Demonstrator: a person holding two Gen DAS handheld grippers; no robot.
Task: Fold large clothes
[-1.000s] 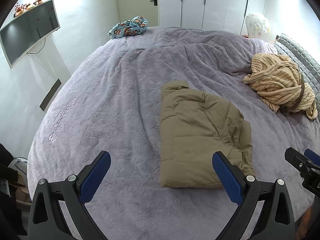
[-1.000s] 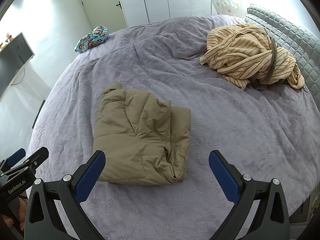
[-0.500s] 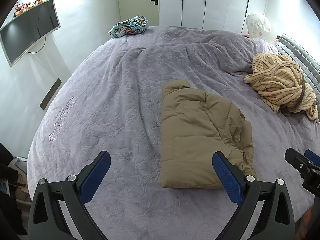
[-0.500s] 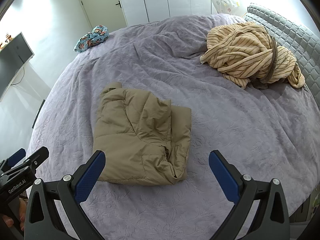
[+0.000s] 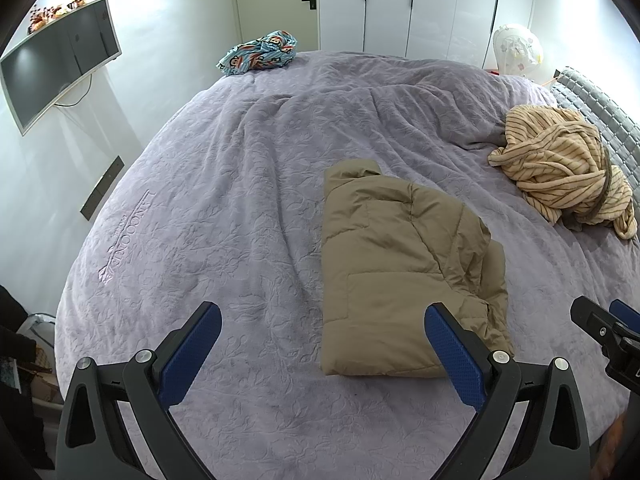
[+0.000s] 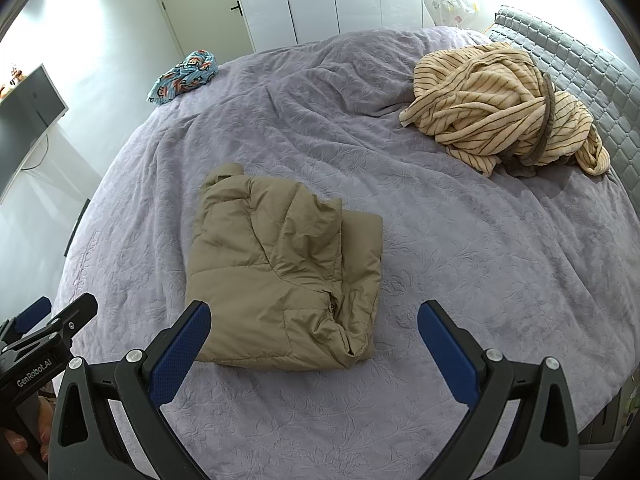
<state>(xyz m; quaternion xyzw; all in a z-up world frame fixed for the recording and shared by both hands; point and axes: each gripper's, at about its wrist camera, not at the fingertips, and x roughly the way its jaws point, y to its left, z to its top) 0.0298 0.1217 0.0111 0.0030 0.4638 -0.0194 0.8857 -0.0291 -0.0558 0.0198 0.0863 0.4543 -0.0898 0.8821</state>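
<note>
A folded tan puffer jacket [image 5: 404, 276] lies mid-frame on a lavender bedspread [image 5: 224, 216]. Left gripper [image 5: 320, 344] and right gripper [image 6: 312, 340] hover at the bottom, jaws spread wide, empty.

I see a folded jacket [image 5: 404, 280] lying mid-bed [image 5: 240, 200], just ahead of my left gripper [image 5: 324, 344] and right gripper [image 6: 314, 340]. A heaped robe [image 6: 500, 108] sits far right, by the headboard [image 6: 580, 68]. A small bundle [image 5: 258, 53] lies at the far left corner. A TV [image 5: 56, 60] hangs on the left wall.
</note>
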